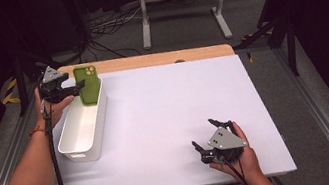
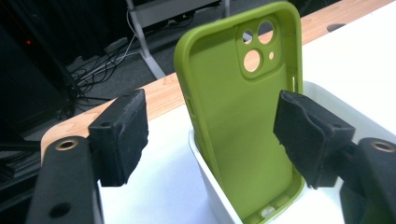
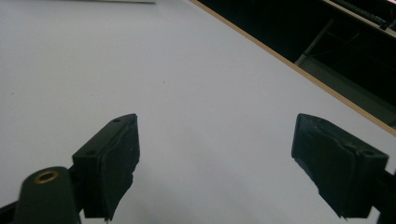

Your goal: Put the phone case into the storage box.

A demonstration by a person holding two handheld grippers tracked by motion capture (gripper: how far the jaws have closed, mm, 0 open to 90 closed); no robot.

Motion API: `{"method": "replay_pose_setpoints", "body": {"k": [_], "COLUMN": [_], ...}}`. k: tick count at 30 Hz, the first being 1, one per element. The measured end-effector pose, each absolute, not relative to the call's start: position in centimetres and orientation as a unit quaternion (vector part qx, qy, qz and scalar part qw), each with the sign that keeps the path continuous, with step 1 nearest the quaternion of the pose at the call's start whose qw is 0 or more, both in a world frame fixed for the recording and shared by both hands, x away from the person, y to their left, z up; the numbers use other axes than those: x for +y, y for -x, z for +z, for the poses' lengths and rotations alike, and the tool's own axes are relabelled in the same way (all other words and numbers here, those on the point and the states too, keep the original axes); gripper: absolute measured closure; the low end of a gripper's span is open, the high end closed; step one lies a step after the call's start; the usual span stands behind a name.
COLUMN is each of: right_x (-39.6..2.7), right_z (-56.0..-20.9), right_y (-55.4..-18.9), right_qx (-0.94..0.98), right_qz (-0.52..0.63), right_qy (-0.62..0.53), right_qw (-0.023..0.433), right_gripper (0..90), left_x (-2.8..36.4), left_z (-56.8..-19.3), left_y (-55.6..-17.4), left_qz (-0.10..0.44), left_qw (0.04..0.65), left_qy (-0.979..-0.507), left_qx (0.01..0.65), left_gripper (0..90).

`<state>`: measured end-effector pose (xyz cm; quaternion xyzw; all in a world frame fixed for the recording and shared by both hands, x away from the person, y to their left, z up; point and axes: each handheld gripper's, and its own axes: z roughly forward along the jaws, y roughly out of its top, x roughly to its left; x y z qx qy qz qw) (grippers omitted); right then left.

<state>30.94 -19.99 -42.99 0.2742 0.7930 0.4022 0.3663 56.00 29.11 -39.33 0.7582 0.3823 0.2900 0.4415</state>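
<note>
A green phone case [image 2: 238,116] stands upright, long axis vertical, at the far end of a white bin [image 1: 82,129] on the table [image 1: 171,116]. The left hand-held gripper [image 1: 72,89] sits just beside it, jaws spread and seemingly clear of its edges. The right hand-held gripper [image 1: 208,145] rests well apart, jaws spread and empty.

In the left gripper view, the green phone case [image 2: 233,116] has its lower end sunk behind the wall of the white bin [image 2: 212,186], and the picture's bottom edge cuts the bin off. In the high view, the bin's [image 1: 77,152] inside near the bench's left edge is too small to read.
</note>
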Motion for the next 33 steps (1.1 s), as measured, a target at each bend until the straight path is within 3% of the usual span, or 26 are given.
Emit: {"method": "replay_pose_setpoints", "body": {"k": [11, 33], "right_x": [-20.0, -19.9], "right_z": [-43.0, -42.7], "right_y": [-31.2, -31.4], "right_qx": [0.795, 0.795], "right_qz": [0.403, 0.408], "right_qy": [-0.268, -0.262], "right_qw": [0.365, 0.365], "right_gripper": [16.4, 16.4], "left_x": [28.5, 28.5], "left_z": [-38.7, -37.0], "left_y": [-55.5, -53.8], "left_qz": [0.287, 0.29], "left_qw": [0.444, 0.472], "left_qy": [-0.757, -0.74], "left_qx": [0.385, 0.382], "left_gripper": [16.1, 10.4]}}
